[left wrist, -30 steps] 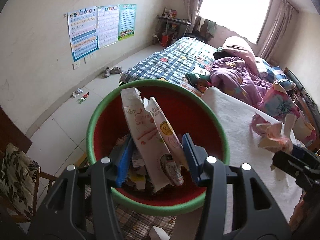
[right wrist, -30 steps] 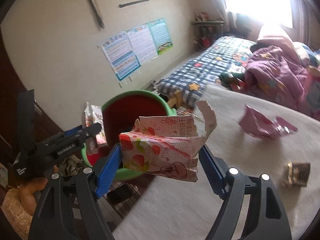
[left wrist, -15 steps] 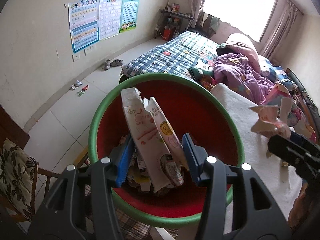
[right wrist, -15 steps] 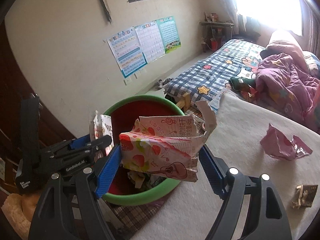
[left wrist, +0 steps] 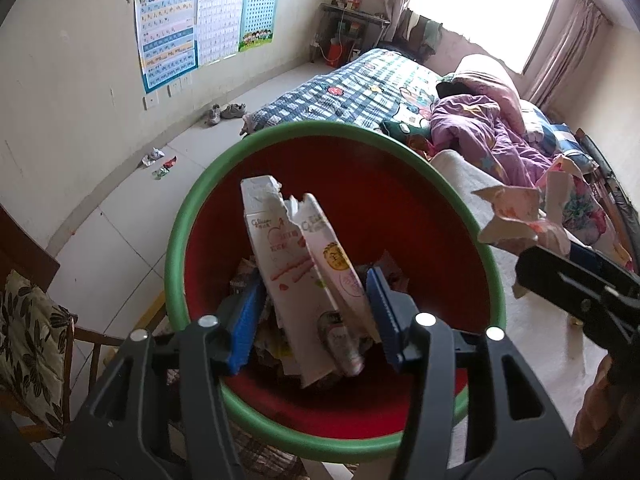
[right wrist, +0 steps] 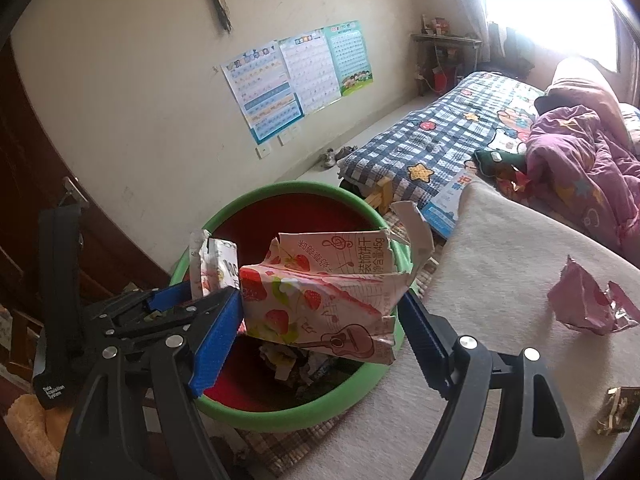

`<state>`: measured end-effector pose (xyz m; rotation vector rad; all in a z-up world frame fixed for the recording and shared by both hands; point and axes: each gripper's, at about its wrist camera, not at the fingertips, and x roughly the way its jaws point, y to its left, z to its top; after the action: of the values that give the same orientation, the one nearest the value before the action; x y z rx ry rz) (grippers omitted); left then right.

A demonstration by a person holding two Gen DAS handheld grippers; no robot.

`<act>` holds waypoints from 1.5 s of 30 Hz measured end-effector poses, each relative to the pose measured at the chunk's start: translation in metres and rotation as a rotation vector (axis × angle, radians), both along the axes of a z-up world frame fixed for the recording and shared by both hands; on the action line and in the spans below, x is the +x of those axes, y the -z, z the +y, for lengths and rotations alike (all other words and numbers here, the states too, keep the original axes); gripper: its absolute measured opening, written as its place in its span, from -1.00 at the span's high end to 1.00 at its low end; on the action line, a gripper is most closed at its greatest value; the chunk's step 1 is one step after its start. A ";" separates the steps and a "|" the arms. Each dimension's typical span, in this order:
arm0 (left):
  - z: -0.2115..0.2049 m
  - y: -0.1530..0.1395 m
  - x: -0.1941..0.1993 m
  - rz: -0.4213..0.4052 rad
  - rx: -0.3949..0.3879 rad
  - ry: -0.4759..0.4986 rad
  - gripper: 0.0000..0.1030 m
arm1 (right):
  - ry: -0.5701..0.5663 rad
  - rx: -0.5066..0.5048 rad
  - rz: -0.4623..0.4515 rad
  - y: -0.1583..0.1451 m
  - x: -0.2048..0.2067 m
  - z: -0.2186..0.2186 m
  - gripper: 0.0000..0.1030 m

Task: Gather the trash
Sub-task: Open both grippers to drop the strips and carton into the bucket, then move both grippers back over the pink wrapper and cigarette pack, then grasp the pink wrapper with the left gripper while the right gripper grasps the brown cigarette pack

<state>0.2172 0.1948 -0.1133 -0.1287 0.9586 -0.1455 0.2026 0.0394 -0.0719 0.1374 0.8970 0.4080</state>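
Observation:
A bin with a green rim (left wrist: 192, 216) and a red inside holds several scraps of trash. My left gripper (left wrist: 314, 280) hangs over its mouth with a torn white carton (left wrist: 288, 248) upright between the blue pads. Its jaws are opening, and the pads still touch the carton. My right gripper (right wrist: 320, 300) carries a crushed strawberry-print biscuit box (right wrist: 320, 292) over the bin's table-side rim (right wrist: 224, 216). Those jaws are opening too, with the box still spanning them. The left gripper (right wrist: 176, 304) shows low on the left in the right wrist view.
A table under a beige cloth (right wrist: 500, 280) stands right of the bin, with a crumpled pink wrapper (right wrist: 588, 304) and a small brown wrapper (right wrist: 618, 408) on it. A checked bed (right wrist: 440, 132) lies behind. A cushioned chair (left wrist: 28, 336) is left of the bin. Litter (left wrist: 160, 164) lies on the floor.
The left gripper has sunk closer to the bin, which looms larger. The right gripper has carried the strawberry box leftward from over the table to the bin's rim.

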 end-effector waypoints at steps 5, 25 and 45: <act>0.002 0.005 -0.001 0.013 -0.022 -0.028 -0.21 | -0.004 0.029 0.009 0.001 0.005 0.001 -0.57; -0.021 -0.012 -0.016 -0.051 -0.023 -0.031 -0.55 | 0.627 -0.113 0.091 0.043 -0.065 -0.232 -0.74; -0.223 0.007 0.002 0.061 -0.179 0.177 -0.73 | 0.494 -0.088 0.169 0.070 -0.111 -0.285 -0.46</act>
<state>0.2192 -0.0280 -0.1199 -0.2142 1.0170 -0.3931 0.0919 -0.2458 -0.1422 0.3073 1.0086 -0.1042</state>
